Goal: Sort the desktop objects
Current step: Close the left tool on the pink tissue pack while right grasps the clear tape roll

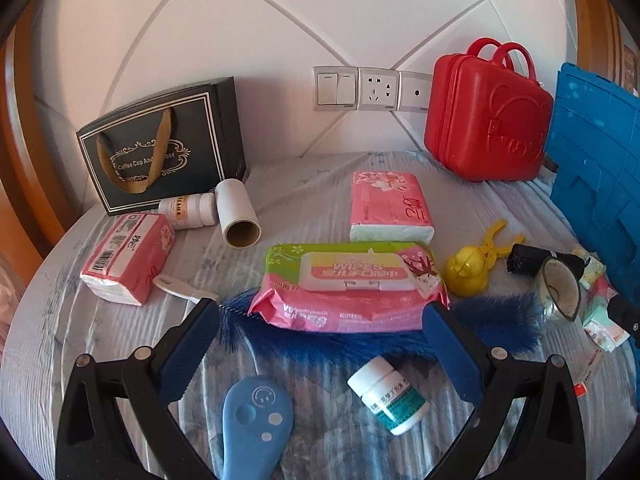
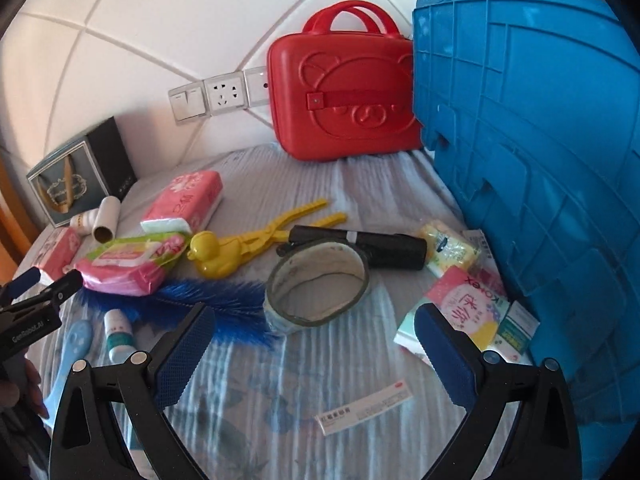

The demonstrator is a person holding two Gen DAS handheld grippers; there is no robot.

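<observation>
Hovering over the cluttered bed [image 1: 312, 184], both grippers' fingers [image 1: 192, 340] [image 2: 444, 352] spread wide, empty, near wipes pack [image 1: 348, 284] and tape roll [image 2: 316, 284].

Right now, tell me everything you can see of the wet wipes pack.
The wet wipes pack is a soft plastic pouch, green on top and pink at the front, with a closed white flip lid printed WIPES. It lies flat, label up, at mid-table on the blue feather duster, ahead of the left gripper, whose open jaws are clear of it.
</observation>
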